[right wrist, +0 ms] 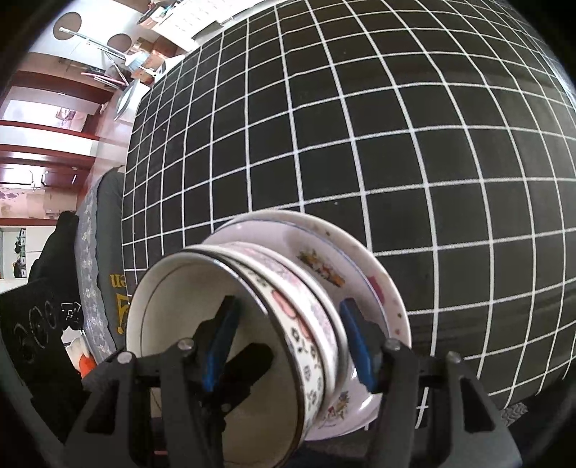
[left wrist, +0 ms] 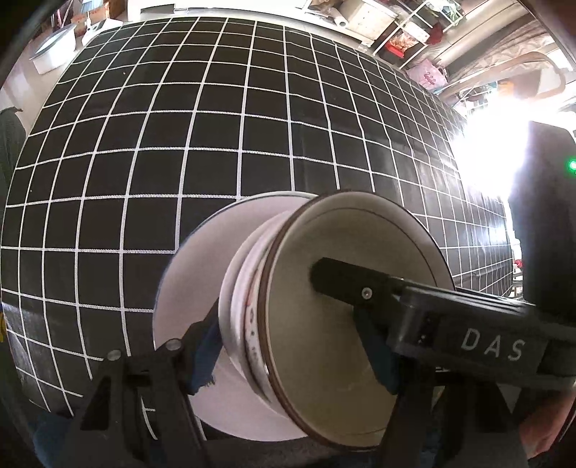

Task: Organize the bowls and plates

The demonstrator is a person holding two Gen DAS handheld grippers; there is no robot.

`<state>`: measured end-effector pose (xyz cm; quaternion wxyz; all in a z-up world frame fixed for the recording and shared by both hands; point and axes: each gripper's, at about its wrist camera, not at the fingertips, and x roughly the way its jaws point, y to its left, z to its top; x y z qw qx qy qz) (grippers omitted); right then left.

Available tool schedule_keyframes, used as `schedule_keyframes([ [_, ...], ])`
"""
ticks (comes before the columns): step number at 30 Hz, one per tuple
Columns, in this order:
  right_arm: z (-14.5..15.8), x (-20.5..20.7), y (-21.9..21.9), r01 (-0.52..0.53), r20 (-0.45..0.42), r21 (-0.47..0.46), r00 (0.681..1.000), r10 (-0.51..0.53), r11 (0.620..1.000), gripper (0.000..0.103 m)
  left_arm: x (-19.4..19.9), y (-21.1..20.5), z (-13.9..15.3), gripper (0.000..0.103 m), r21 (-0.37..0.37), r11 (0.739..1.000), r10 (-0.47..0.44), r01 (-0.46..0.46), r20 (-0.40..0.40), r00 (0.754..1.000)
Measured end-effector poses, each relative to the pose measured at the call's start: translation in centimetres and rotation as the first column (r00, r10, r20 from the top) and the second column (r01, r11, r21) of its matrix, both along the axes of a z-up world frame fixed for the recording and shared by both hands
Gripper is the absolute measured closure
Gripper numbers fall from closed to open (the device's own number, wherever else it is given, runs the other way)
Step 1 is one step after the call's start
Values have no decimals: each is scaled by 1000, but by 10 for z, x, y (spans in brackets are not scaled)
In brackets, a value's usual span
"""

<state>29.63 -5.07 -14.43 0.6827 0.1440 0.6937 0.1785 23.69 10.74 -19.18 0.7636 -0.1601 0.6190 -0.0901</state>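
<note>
A stack of bowls (left wrist: 316,306) stands on a white plate (left wrist: 187,288) on the black grid tablecloth (left wrist: 216,126). The top bowl is cream inside with a brown rim; below it is a patterned bowl. My left gripper (left wrist: 288,345) straddles the stack's wall, one finger outside, one finger (left wrist: 374,345) inside the top bowl. In the right wrist view the same stack (right wrist: 288,324) sits on the flower-printed plate (right wrist: 360,259). My right gripper (right wrist: 288,342) also straddles the bowl wall, one blue pad (right wrist: 219,342) inside, the other (right wrist: 354,342) outside. The other gripper's finger (left wrist: 345,277) reaches into the top bowl.
The grid-patterned cloth covers the table around the stack. A white basin (left wrist: 54,50) stands beyond the far left edge. Shelves with clutter (left wrist: 414,32) lie beyond the far right edge. A dark cloth-covered seat (right wrist: 104,252) is beside the table's left edge.
</note>
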Motion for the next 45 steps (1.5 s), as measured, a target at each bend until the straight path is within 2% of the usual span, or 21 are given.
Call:
schedule_keyframes([
  [8, 1, -2, -3, 9, 10, 26, 1000, -9, 1000, 42, 6, -7, 1, 35, 5, 1000, 6, -6, 7, 1000],
  [20, 24, -10, -31, 61, 66, 39, 996, -63, 997, 42, -7, -4, 30, 35, 26, 999, 44, -45, 59, 997],
  [27, 43, -26, -39, 70, 111, 52, 991, -76, 996, 42, -27, -17, 57, 35, 79, 996, 25, -36, 135, 991],
  [33, 66, -47, -49, 55, 164, 78, 984, -67, 995, 42, -59, -33, 96, 35, 182, 983, -16, -40, 295, 955],
  [38, 88, -66, -61, 55, 253, 57, 965, -67, 997, 42, -87, -40, 125, 35, 212, 975, -21, -71, 404, 915],
  [41, 100, -76, -66, 48, 306, 44, 950, -59, 998, 42, -101, -48, 139, 35, 232, 970, -42, -72, 453, 891],
  [45, 122, -97, -70, 8, 416, -21, 910, 2, 1000, 42, -120, -52, 156, 35, 247, 964, -45, -97, 514, 857],
])
